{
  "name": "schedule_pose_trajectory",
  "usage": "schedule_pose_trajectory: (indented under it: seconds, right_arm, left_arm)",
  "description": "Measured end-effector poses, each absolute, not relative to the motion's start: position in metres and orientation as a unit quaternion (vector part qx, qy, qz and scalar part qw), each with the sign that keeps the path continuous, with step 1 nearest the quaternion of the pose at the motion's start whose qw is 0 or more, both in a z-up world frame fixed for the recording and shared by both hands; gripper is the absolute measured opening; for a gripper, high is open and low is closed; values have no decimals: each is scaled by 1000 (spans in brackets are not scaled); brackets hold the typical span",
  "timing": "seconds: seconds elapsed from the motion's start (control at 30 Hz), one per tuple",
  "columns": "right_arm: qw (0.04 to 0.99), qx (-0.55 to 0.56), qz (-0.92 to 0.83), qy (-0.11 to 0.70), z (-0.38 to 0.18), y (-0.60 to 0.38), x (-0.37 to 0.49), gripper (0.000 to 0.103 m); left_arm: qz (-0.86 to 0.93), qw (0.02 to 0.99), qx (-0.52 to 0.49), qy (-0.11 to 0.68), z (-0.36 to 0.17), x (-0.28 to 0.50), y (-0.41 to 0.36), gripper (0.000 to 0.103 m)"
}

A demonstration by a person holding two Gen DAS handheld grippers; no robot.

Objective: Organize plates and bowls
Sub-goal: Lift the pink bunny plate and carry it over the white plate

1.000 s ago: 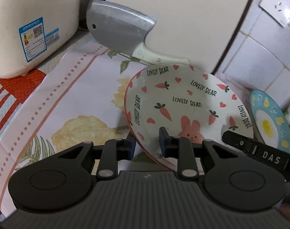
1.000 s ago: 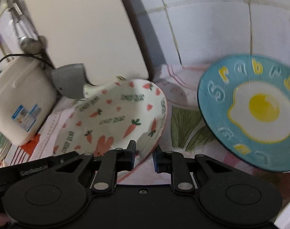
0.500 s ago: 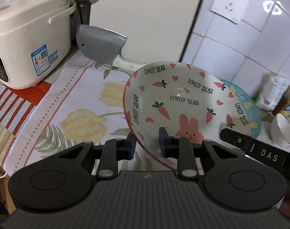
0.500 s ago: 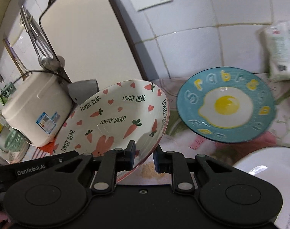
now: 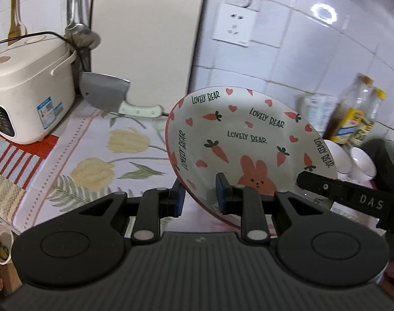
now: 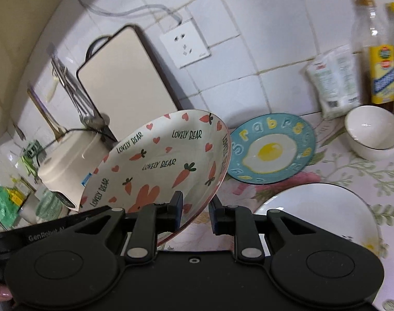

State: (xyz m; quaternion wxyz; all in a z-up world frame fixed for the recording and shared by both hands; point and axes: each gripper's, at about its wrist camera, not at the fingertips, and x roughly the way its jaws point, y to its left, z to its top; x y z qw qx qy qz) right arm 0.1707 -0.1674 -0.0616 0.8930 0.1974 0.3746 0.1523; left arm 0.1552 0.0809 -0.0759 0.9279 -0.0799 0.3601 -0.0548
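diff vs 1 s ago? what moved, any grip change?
The carrot plate has been lifted up and away from the cloth-covered counter, carried by both the left gripper and the right gripper; more wall and counter now show. No release: both stay clamped on its rim. The blue egg plate, cleaver and rice cooker stayed in place.
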Motion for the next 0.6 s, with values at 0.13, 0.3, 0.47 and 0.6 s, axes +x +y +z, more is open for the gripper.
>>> schedule_pose_trajectory:
  seconds: [0.13, 0.3, 0.47, 0.6]
  right_arm:
    - [897, 193, 142, 370, -51, -189, 151, 26]
    - [896, 189, 120, 383, -50, -212, 133, 26]
    - [889, 194, 95, 403, -61, -233, 118, 26]
    - [883, 194, 79, 419, -77, -247, 108, 26]
  left_arm:
    - [-73, 928, -77, 357, -72, 139, 59, 23]
    - [-93, 921, -73, 371, -76, 128, 35, 23]
    - [-111, 909, -72, 395, -92, 124, 15, 23]
    - [-126, 897, -73, 417, -110, 124, 2, 23]
